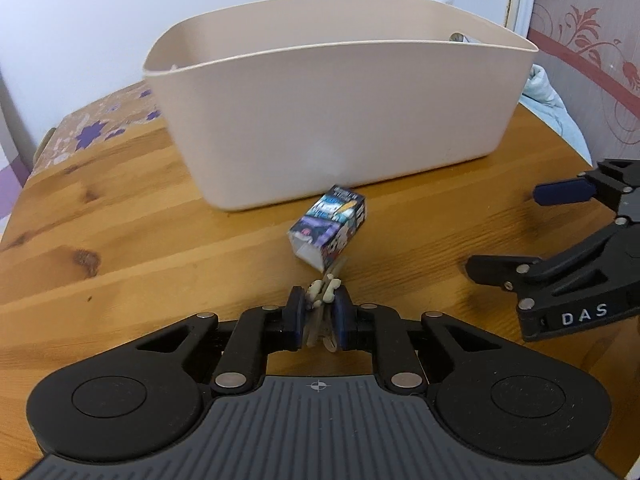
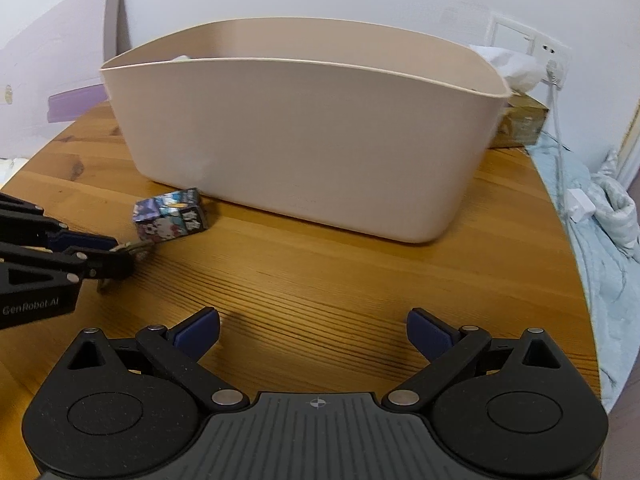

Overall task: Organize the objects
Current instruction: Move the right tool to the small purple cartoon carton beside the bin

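Between left claw (image 1: 318, 312) pads: keys (image 1: 325, 292); printed box (image 1: 330, 224) just beyond.

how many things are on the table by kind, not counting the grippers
beige bin: 1
small printed box: 1
bunch of keys, clamped in the left gripper: 1
total: 3
The bin's contents are mostly hidden, so they are not counted.

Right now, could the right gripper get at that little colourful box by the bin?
Probably yes: the right gripper is open, with bare table between it and the box. The left gripper, beside the box, might crowd it.
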Available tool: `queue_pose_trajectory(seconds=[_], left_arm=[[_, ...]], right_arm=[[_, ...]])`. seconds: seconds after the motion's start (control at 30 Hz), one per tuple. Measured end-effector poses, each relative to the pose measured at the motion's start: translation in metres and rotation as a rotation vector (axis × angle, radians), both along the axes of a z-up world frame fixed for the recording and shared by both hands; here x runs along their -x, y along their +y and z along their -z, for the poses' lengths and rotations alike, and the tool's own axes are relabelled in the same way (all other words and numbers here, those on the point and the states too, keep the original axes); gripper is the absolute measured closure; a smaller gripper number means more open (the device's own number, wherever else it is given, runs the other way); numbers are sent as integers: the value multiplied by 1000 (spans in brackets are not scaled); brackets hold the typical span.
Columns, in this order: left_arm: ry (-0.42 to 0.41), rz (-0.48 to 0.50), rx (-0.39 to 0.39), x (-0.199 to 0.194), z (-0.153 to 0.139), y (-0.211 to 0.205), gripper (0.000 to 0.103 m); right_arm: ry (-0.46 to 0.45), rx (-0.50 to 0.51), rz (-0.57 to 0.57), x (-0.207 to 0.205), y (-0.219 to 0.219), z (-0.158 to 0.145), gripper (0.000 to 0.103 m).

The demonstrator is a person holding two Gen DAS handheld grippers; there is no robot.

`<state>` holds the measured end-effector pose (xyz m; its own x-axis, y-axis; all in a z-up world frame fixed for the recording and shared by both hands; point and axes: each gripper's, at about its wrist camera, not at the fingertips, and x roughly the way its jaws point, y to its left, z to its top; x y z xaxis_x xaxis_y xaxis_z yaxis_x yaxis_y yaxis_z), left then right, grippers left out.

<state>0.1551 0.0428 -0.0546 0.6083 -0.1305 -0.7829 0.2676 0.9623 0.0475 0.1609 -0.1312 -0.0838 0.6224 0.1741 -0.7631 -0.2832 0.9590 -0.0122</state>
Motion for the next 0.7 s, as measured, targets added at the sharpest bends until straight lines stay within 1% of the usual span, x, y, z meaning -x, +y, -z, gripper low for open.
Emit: queue_pose_trajectory(seconds=[0.13, 0.3, 0.53, 0.7], left_arm=[[2, -39, 10, 4, 0, 19, 88], [0, -101, 20, -2, 0, 40, 88], [-8, -89, 11, -16, -1, 51, 88], [-18, -87, 23, -32, 0, 61, 88]], right_arm=[[6, -4, -38, -1, 16, 3, 1], [6, -6, -78, -4, 38, 6, 1], [-6, -11, -98, -16, 61, 8, 1], [-23, -9, -107, -25, 76, 9, 0]])
